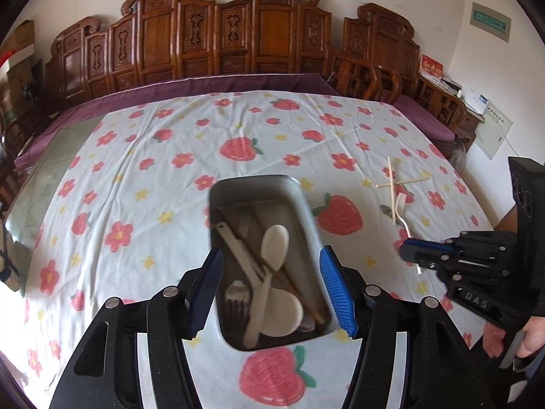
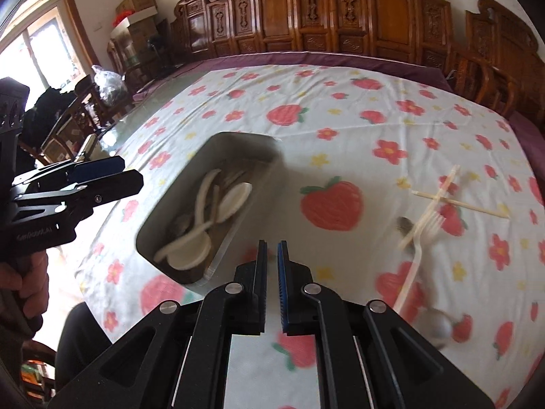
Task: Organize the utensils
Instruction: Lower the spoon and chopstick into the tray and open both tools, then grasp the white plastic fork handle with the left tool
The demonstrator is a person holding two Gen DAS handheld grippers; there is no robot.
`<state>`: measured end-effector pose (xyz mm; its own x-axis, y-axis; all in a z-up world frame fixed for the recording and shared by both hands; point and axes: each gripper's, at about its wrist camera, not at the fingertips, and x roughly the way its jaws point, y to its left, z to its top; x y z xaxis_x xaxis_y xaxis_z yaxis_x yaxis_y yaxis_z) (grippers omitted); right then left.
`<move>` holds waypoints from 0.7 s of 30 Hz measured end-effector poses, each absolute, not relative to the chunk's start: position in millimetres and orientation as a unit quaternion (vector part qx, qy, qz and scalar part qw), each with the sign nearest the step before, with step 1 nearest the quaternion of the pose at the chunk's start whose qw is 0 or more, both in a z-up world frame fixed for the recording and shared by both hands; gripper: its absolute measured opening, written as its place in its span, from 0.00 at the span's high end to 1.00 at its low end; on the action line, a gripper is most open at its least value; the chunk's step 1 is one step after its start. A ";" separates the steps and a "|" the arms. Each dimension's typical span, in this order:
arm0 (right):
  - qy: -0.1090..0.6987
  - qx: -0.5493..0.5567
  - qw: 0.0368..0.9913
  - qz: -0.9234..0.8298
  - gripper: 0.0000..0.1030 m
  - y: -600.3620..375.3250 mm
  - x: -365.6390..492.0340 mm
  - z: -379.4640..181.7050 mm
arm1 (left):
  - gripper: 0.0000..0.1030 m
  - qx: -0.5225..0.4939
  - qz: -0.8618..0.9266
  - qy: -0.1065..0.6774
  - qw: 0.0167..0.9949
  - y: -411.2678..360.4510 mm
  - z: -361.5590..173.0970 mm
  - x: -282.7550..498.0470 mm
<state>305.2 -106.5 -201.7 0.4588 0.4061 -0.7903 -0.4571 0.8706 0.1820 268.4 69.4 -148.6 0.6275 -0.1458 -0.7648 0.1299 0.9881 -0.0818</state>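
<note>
A metal tray (image 1: pixel 218 201) (image 2: pixel 221 143) sits on the strawberry-print cloth and holds white spoons (image 1: pixel 274 242), a metal fork (image 1: pixel 235 293) and chopsticks. My left gripper (image 1: pixel 272 272) hovers over the tray's near end, open, with nothing between its pads; the right wrist view shows it from the side (image 2: pixel 131 172). To the tray's right lie a white plastic fork (image 1: pixel 402 211) (image 2: pixel 420 238), crossed wooden chopsticks (image 1: pixel 391 187) (image 2: pixel 460 202) and a blurred spoon (image 2: pixel 439 323). My right gripper (image 2: pixel 271 248) (image 1: pixel 408 250) is shut and empty, above the cloth between the tray and the loose utensils.
The cloth (image 1: pixel 136 170) covers a glass-topped table with a purple edge (image 1: pixel 238 81). Carved wooden chairs (image 1: pixel 231 34) line the far side. A person's hands (image 1: pixel 534 337) hold the gripper handles. Boxes (image 2: pixel 139 3) stand by a window at far left.
</note>
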 end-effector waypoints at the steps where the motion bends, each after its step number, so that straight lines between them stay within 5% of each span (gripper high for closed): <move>1: 0.453 -0.030 0.857 0.244 0.92 -119.8 302.4 -200.6 | 0.45 -0.008 -0.081 0.425 0.901 63.4 -149.2 269.1; 13: 0.462 -0.018 0.874 0.151 0.92 -242.8 285.0 -218.2 | 0.45 0.011 -0.133 0.446 0.885 -16.3 -169.0 279.3; 15: 0.465 -0.010 0.873 0.146 0.84 -253.6 282.4 -223.0 | 0.45 0.015 -0.142 0.451 0.881 -28.9 -173.2 280.9; 21: 0.476 0.007 0.868 0.143 0.81 -269.0 285.0 -239.7 | 0.45 0.029 -0.160 0.466 0.870 -64.8 -186.0 286.3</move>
<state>285.0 -269.0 -239.7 0.5066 0.2554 -0.8235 -0.2419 0.9589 0.1486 286.3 -64.8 -186.0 0.5147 -0.2518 -0.8196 0.3062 0.9468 -0.0987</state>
